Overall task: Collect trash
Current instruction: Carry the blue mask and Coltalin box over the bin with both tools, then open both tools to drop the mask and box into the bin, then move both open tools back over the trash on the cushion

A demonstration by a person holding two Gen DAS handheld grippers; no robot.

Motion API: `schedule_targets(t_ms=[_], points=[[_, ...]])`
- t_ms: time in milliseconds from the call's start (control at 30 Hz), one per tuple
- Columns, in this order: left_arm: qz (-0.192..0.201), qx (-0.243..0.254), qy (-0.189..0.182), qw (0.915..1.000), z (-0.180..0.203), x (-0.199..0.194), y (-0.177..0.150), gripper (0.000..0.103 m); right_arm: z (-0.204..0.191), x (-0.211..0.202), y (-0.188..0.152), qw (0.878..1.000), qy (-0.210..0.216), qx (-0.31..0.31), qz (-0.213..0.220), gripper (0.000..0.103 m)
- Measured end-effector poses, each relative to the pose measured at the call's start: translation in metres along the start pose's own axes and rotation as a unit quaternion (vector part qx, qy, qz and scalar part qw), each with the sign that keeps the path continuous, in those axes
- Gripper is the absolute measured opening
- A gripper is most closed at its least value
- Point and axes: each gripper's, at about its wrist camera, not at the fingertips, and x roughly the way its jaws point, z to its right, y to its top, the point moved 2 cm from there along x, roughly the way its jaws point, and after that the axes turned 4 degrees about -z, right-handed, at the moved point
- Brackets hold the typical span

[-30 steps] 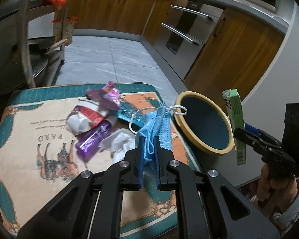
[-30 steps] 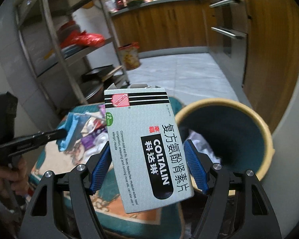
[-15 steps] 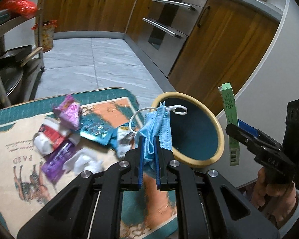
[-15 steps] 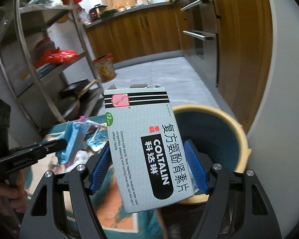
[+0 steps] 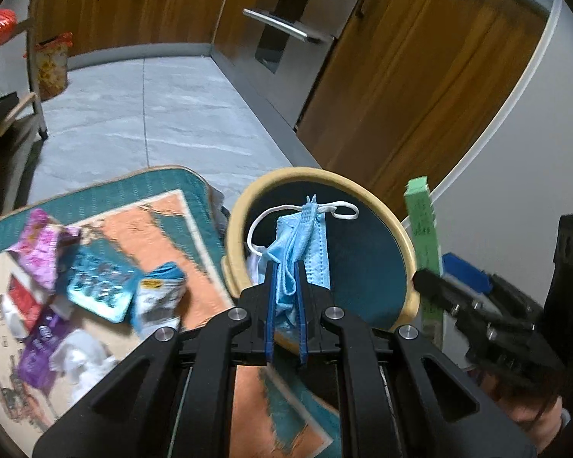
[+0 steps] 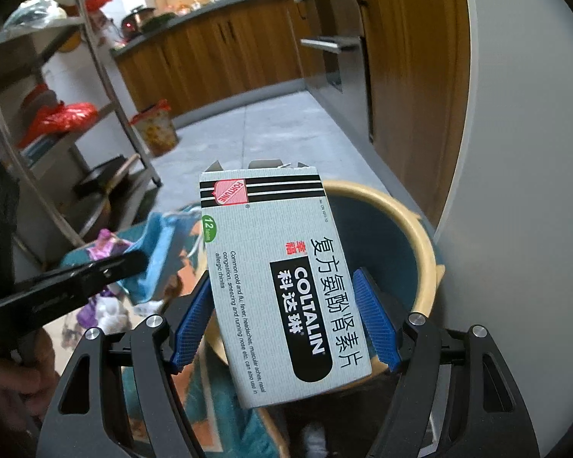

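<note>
My left gripper (image 5: 285,267) is shut on a crumpled blue face mask (image 5: 300,244) with white ear loops and holds it above the open trash bin (image 5: 408,252), which has a tan rim and a dark blue inside. My right gripper (image 6: 286,320) is shut on a grey Coltalin medicine box (image 6: 282,282), held upright just over the near side of the same bin (image 6: 420,236). The box shows edge-on, green, in the left wrist view (image 5: 424,236). The mask shows in the right wrist view (image 6: 160,255).
Several wrappers, a purple packet (image 5: 38,351) and white tissue (image 5: 80,358) lie on a patterned mat (image 5: 195,236) left of the bin. A metal shelf rack (image 6: 57,133) stands at left. Wooden cabinets (image 5: 401,76) and a white wall (image 6: 523,191) flank the bin.
My left gripper has carried the mask to the right, from over the mat to over the bin. My right gripper has moved the box closer over the bin.
</note>
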Motion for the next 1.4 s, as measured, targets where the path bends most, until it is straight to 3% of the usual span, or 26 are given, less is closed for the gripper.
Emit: schedule_targets(t_ms=[267,567,767,867,1000,1400], points=[[-0.022,-0.03,-0.005,0.9993,0.0,0.031,0.006,0.009,0.014,0.021,-0.005,0.999,0.001,0.035,-0.032,0.074],[-0.036,-0.007,0.006,0.9993,0.008,0.046,0.003,0.01,0.015,0.038,-0.012,0.997,-0.003,0.048,-0.058,0.074],[-0.041,-0.009,-0.007,0.9991,0.009,0.051,-0.001,0.011,0.012,0.047,-0.016,0.996,-0.015,0.045,-0.073,0.074],[-0.042,-0.006,-0.009,0.9991,0.009,0.05,-0.002,0.016,0.012,0.049,-0.016,0.996,-0.019,0.048,-0.077,0.075],[-0.039,-0.02,-0.011,0.999,0.002,0.049,0.0,0.034,0.011,0.047,-0.015,0.996,-0.025,0.047,-0.073,0.076],[-0.009,-0.051,-0.001,0.9986,-0.029,0.016,-0.007,0.039,0.008,0.044,-0.013,0.997,-0.016,0.044,-0.056,0.08]])
